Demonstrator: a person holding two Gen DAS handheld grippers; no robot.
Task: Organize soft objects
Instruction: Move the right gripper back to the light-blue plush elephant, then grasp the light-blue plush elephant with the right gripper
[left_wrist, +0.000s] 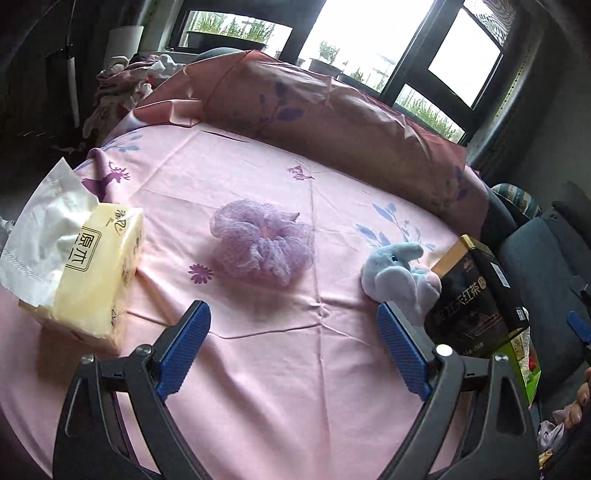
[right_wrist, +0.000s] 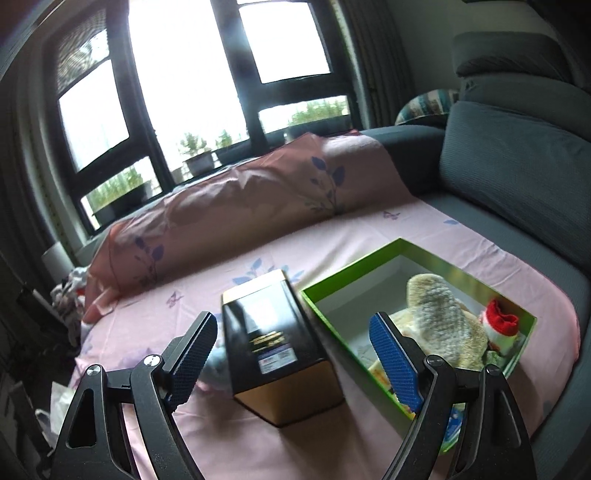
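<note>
Both jaws of the left gripper stand wide apart with nothing between them, only bare pink sheet. Straight ahead of the gap, well beyond the tips, lies a purple mesh bath pouf. Off to the left jaw's outer side sits a yellow tissue pack with a white tissue sticking up. Just past the right jaw's tip a grey-blue plush toy lies against a black tea tin. Beyond the pouf a pink pillow runs along the far edge.

Seen from the right wrist, the right gripper is likewise spread wide and empty. Between and ahead of its jaws the black tea tin lies on its side on the sheet. Behind the right jaw is an open green box holding a fuzzy beige plush and a small red-hatted toy. A patch of the grey-blue plush shows near the left jaw, touching the tin.
</note>
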